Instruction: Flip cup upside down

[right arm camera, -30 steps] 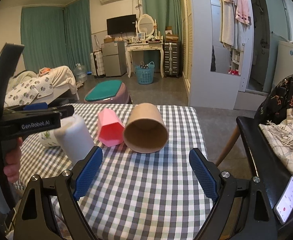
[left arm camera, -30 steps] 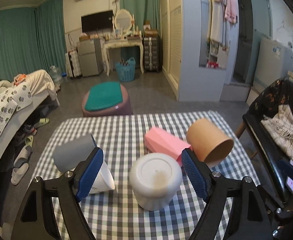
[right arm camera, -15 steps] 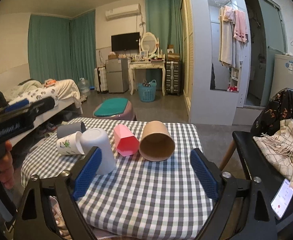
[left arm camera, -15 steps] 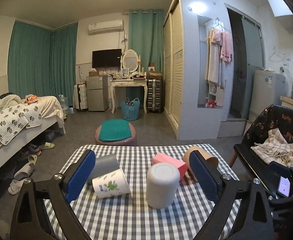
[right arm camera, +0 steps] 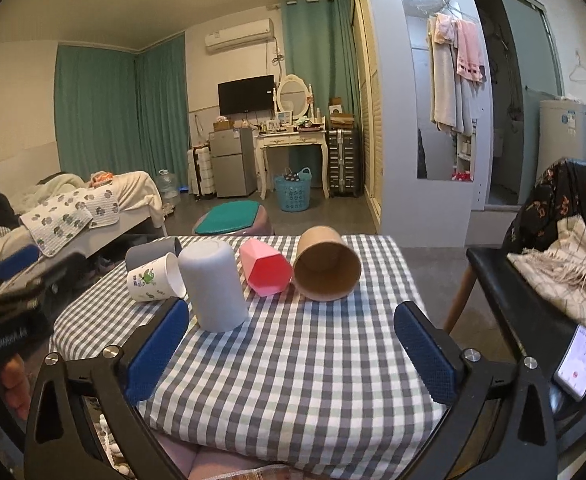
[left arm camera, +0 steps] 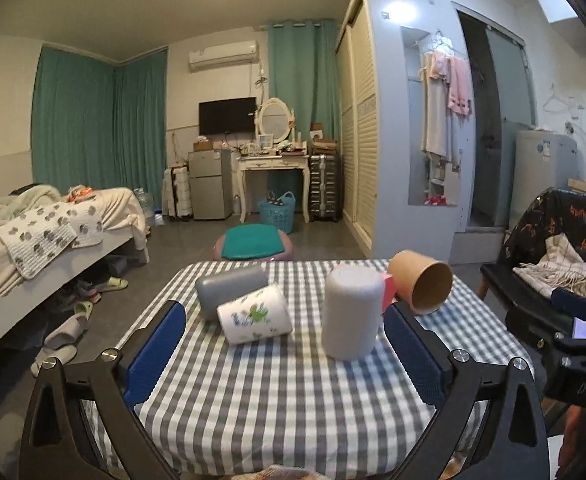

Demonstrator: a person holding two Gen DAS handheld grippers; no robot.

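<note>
A pale grey cup [left arm camera: 353, 312] [right arm camera: 215, 284] stands upside down on the checked tablecloth [left arm camera: 293, 384] [right arm camera: 301, 356]. A white printed cup [left arm camera: 255, 314] [right arm camera: 155, 278], a dark grey cup [left arm camera: 229, 286] [right arm camera: 149, 250], a pink faceted cup [right arm camera: 265, 270] and a brown paper cup [left arm camera: 423, 286] [right arm camera: 327, 266] lie on their sides. My left gripper [left arm camera: 285, 354] is open and empty, held back near the table's front edge. My right gripper [right arm camera: 293, 354] is open and empty, also back from the cups.
A round stool with a green cushion [left arm camera: 253, 244] stands beyond the table. A bed [left arm camera: 33, 240] is at the left. A dark chair with a blanket [left arm camera: 561, 264] is at the right. A phone [right arm camera: 577, 360] shows at the right.
The left gripper has pulled back and up from around the pale grey cup, which stays standing upside down. The right gripper has also drawn back from the table.
</note>
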